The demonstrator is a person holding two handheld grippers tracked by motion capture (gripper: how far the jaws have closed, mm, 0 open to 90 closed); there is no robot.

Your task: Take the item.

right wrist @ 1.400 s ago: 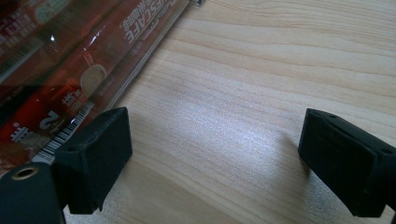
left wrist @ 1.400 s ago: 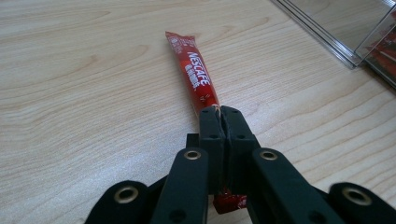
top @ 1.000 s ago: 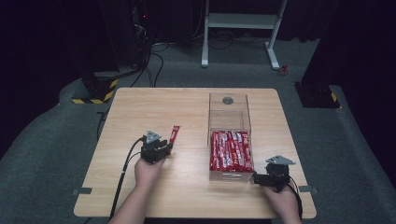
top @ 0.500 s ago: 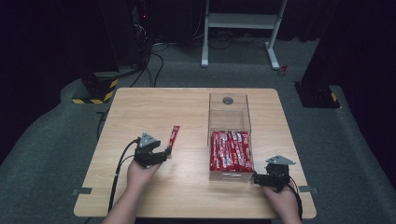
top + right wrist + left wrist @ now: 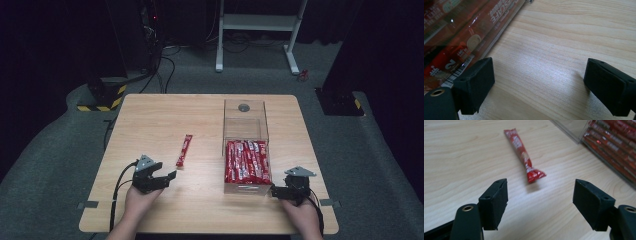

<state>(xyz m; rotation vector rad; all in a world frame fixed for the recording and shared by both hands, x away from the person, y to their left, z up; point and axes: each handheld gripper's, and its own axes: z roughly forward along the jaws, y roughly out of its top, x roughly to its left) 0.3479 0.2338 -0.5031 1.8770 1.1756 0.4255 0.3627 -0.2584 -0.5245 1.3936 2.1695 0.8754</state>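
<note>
A single red sachet stick (image 5: 184,150) (image 5: 523,153) lies flat on the wooden table (image 5: 165,115), left of a clear plastic box (image 5: 245,125). Several red sachet sticks (image 5: 247,161) (image 5: 454,32) fill the box's near half. My left gripper (image 5: 169,177) (image 5: 540,203) is open, just short of the loose sachet's near end, with nothing between its fingers. My right gripper (image 5: 274,192) (image 5: 539,85) rests open on the table at the box's near right corner, its left finger (image 5: 475,82) close beside the box wall.
The far half of the box holds no sticks, and a round dark spot (image 5: 244,107) shows at its far end. A cable (image 5: 117,192) trails from the left gripper toward the table's near edge. Dark floor and a white table frame (image 5: 260,30) lie beyond.
My left gripper has let go of the red sachet and pulled back toward the near edge, leaving the sachet lying on the table. The right gripper has stayed put.
</note>
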